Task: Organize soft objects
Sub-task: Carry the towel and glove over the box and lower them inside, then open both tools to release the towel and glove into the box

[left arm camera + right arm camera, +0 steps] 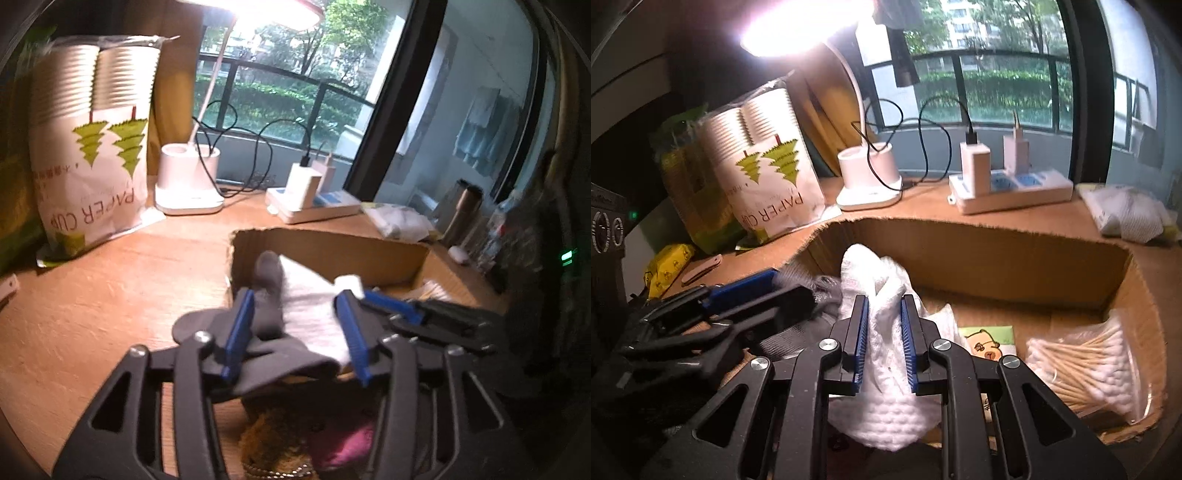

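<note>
My right gripper (884, 308) is shut on a white cloth (886, 369) and holds it over the left part of an open cardboard box (979, 254). The cloth bunches up above the fingers and hangs below them. My left gripper (295, 301) is open, its blue pads on either side of a grey sock (269, 295) and the white cloth (314, 314) at the box (332, 251) edge. The left gripper shows in the right wrist view (746, 286) at the left, and the right gripper in the left wrist view (413, 314).
The box holds a bag of cotton swabs (1089, 369) and a small card with a cartoon pig (990, 345). On the wooden desk (110, 288) stand a paper cup pack (96, 147), a lamp base (188, 181), a power strip (317, 203) and a white bag (1126, 210). Brown and pink soft items (295, 443) lie below the left gripper.
</note>
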Tool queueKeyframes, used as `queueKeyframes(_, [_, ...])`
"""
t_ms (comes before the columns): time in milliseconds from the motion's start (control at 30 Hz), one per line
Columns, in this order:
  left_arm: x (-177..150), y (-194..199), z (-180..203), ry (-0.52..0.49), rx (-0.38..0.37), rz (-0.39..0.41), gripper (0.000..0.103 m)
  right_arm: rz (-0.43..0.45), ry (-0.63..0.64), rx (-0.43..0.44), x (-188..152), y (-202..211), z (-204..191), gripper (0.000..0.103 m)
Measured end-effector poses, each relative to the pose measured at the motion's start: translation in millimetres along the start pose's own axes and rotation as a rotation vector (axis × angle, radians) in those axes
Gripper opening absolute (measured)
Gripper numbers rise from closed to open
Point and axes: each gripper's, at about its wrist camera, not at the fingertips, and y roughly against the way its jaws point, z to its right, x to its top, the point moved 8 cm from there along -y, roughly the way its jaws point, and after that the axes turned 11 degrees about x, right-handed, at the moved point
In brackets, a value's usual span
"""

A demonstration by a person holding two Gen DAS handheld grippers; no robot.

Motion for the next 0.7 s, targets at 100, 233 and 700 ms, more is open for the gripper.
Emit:
queueKeyframes(100, [1.2, 4.7, -2.5, 0.013, 0.002, 0.013, 0.050, -0.005, -0.018, 0.016, -1.8, -2.0, 1.6, 0.019])
queueKeyframes(233, [4.9, 12.8, -6.2, 0.025, 0.009, 0.036, 0.050, -0.003, -0.009, 0.019, -0.9, -1.3, -1.5, 0.032])
queueKeyframes(700, [11.9, 59.3, -12.1, 0.012, 0.044, 0.136, 0.051, 0.150, 0.085, -0.042, 17.9, 49.8, -25.5, 0.051])
